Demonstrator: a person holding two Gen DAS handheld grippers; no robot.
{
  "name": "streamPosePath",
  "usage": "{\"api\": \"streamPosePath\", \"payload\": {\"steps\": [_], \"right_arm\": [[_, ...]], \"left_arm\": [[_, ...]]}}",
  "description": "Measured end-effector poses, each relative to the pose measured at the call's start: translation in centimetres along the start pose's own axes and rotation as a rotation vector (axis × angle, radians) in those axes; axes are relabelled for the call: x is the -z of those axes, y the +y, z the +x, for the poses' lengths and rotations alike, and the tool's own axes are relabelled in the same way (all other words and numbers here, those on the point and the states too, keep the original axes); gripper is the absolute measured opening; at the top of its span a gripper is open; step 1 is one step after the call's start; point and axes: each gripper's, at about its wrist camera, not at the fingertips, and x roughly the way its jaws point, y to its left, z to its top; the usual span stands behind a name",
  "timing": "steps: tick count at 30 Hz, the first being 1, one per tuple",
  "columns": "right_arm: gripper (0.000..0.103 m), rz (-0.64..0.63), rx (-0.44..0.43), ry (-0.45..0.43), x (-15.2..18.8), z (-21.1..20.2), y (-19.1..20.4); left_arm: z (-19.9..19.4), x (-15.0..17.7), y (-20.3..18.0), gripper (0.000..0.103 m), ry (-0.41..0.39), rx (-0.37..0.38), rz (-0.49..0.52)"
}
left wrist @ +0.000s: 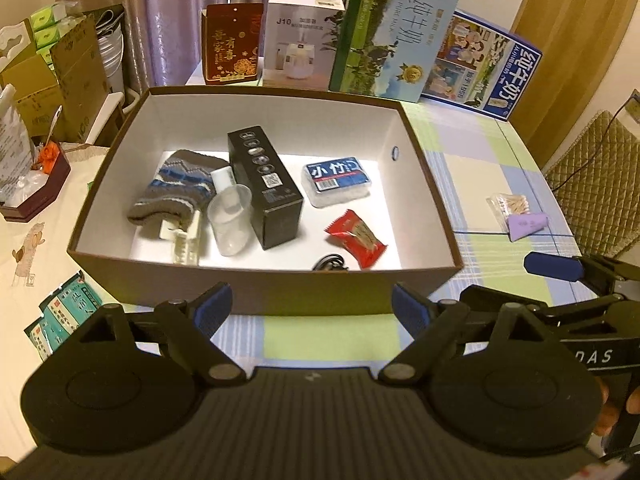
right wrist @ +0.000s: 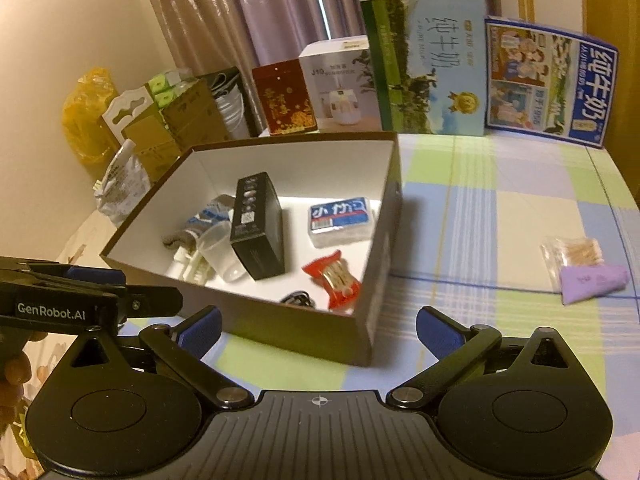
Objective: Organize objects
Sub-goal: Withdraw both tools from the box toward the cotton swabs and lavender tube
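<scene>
The box (left wrist: 256, 288), brown outside and white inside, sits on the checked tablecloth (left wrist: 472, 168) right in front of the left claw (left wrist: 312, 304), near wall just past its fingertips. That claw's spread wide, nothing between the blue pads. Same story for the right claw (right wrist: 318, 330): spread open, empty, with the box's near corner straight ahead of it and slightly left.

Inside the box, going out from the left claw: a red snack packet (left wrist: 356, 238) and some black cord (left wrist: 330, 262) closest, a clear plastic cup (left wrist: 230, 220) lying on its side to the left, a tall black carton (left wrist: 266, 188) in the middle, a knitted sock (left wrist: 176, 192) further left, and a blue-label pack (left wrist: 336, 180) behind the snack.

Off to the right of both claws, well apart from the box, there's a purple pouch (right wrist: 592, 280) touching a little bag of cotton swabs (right wrist: 572, 252).
</scene>
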Motion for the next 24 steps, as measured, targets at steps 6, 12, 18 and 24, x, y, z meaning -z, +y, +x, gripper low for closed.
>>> {"api": "streamPosePath", "payload": {"steps": [6, 12, 18, 24], "right_arm": [[0.101, 0.008, 0.006, 0.001, 1.1, -1.9, -2.0], [0.101, 0.018, 0.012, 0.009, 2.2, -3.5, -4.2], [0.101, 0.028, 0.025, 0.016, 3.1, -5.0, -6.8], [0.101, 0.046, 0.049, 0.012, 3.6, -6.7, -9.9]], "left_arm": [[-0.4, 1.2, -2.7, 0.084, 0.01, -0.001, 0.002], [-0.3, 2.1, -5.4, 0.084, 0.022, 0.003, 0.008], [0.0, 3.0, -8.3, 0.085, 0.037, 0.004, 0.015], [0.5, 3.5, -11.5, 0.085, 0.049, 0.021, 0.033]]}}
